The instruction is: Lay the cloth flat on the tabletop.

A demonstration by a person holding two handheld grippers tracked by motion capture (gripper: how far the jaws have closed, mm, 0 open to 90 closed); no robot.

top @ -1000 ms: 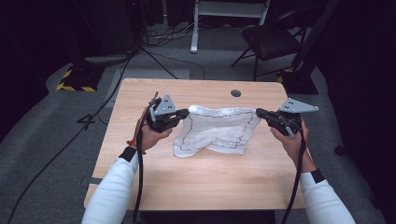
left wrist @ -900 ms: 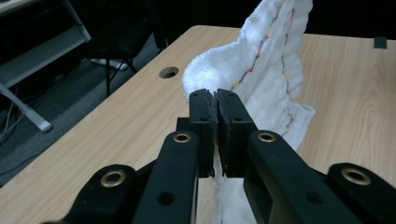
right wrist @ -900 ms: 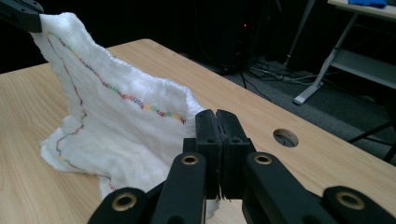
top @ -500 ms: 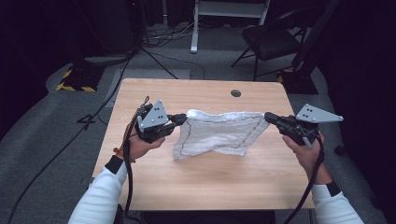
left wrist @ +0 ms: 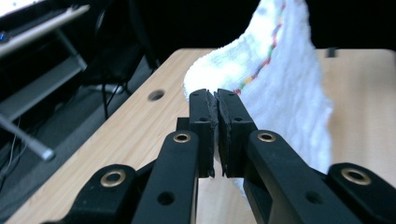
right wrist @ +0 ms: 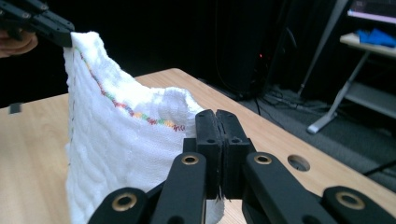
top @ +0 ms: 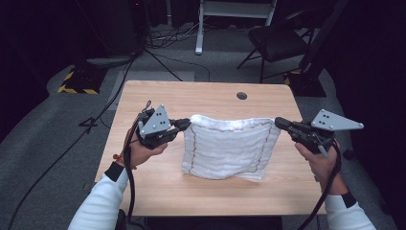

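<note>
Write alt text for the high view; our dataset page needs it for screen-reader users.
Two hand-held grippers lift a white cloth by its top corners above a wooden table, the left gripper and right gripper pinching one corner each. The cloth's lower edge rests on the table.

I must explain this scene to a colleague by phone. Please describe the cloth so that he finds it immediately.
Look at the wooden table. Above its middle, a white towel hangs stretched between the left gripper and the right gripper. It is quilted, with multicoloured stitching along its edge.
</note>
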